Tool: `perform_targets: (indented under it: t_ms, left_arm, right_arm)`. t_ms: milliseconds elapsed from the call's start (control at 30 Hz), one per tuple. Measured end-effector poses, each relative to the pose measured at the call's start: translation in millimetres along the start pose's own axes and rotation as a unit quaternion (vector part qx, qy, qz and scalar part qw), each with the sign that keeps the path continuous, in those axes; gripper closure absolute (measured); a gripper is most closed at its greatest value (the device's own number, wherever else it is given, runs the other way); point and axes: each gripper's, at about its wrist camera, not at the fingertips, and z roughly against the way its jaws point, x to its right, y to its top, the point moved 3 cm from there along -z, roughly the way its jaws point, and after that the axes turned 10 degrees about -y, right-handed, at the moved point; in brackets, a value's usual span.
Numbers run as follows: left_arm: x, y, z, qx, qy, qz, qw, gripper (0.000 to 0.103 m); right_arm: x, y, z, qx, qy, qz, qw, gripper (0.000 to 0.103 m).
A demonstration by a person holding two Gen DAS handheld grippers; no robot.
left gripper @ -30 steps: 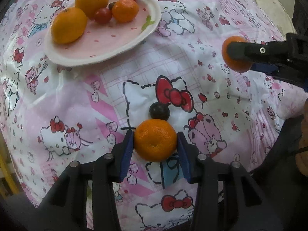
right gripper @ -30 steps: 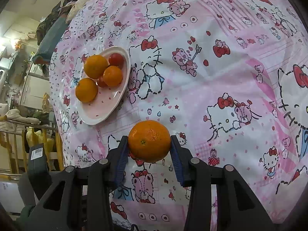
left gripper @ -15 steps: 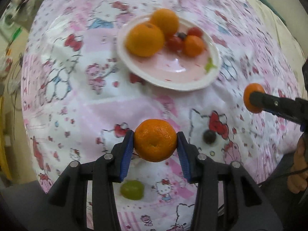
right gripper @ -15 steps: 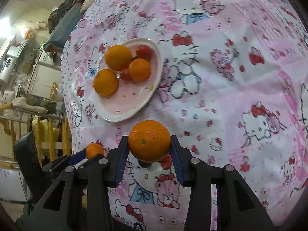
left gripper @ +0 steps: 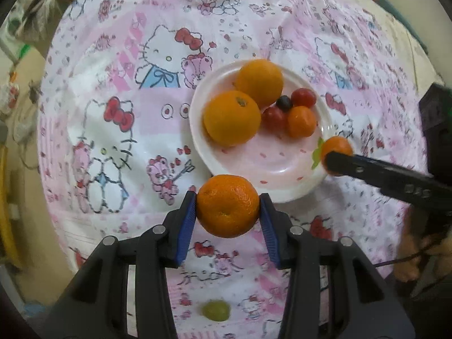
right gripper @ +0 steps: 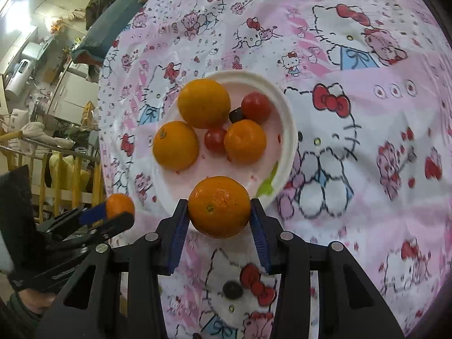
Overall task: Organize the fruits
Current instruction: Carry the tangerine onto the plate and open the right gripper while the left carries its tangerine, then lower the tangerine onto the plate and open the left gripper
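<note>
A: Carrying two tangerines toward the plate (left gripper: 197, 130), one per gripper. The left gripper (left gripper: 228, 207) has its blue pads pressed on either side of a tangerine (left gripper: 228, 206) at lower centre of the left view, just short of the plate's near rim.

B: And the other one?

A: The right gripper (right gripper: 219, 207) is narrowed the same way round a second tangerine (right gripper: 219, 207), low centre in the right view, overlapping the plate's lower edge.

B: How far along would you say the sorting is?

A: Past halfway, I'd judge. On the plate already: two big oranges (left gripper: 231, 118), a small tangerine (left gripper: 301, 121), two cherry tomatoes (left gripper: 303, 97) and a dark grape (left gripper: 284, 103), clustered in its upper half. The lower half is bare.

B: What's left?

A: Setting down the two held fruits, then a green grape (left gripper: 216, 310) on the cloth at the bottom of the left view, and another dark grape (right gripper: 232, 290) low in the right view.

B: Which way do the held ones point?

A: They're nearly round, no real long axis. The left one's stem dimple faces the camera, low on the fruit; the right one's likewise.
</note>
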Motion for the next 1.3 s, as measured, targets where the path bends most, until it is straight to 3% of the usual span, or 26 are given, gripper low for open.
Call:
perform_targets:
  t_ms: [167,567,633,700,1100,1200,1300]
  left_arm:
    - [2.3,1.1,-2.8,0.018,0.025,-0.012,0.9994,0.063]
    - [4.8,-0.5,-16.7,0.001,0.017,-0.003,0.9999,0.063]
    - [4.8,-0.6,-17.9,0.001,0.016,-0.001,0.9999,0.063]
    - [3.6,-0.9,-18.9,0.002,0.017,0.001,0.9999,0.063]
    - [-1.6,7.5,-33.4,0.002,0.003,0.031,0.9995,0.063]
    - [4.6,9.7,-37.5,0.005,0.013,0.023,0.9996,0.063]
    - [9.9,12.7,-42.1,0.003,-0.001,0.019,0.9998,0.063]
  right_arm:
    - [2.0,10.0,-16.5,-0.007,-0.017,0.004,1.0,0.057]
    - [-0.9,8.4,-34.9,-0.025,0.006,0.005,1.0,0.056]
    - [0.4,9.1,-32.1,-0.021,0.013,-0.002,1.0,0.044]
    - [0.3,10.7,-26.9,-0.01,0.027,-0.01,1.0,0.023]
    - [37.3,6.6,17.7,0.04,0.021,-0.077,0.996,0.023]
    - [46.7,3.9,26.4,0.047,0.025,-0.092,0.994,0.023]
    - [52.5,3.4,30.1,0.049,0.022,-0.094,0.994,0.023]
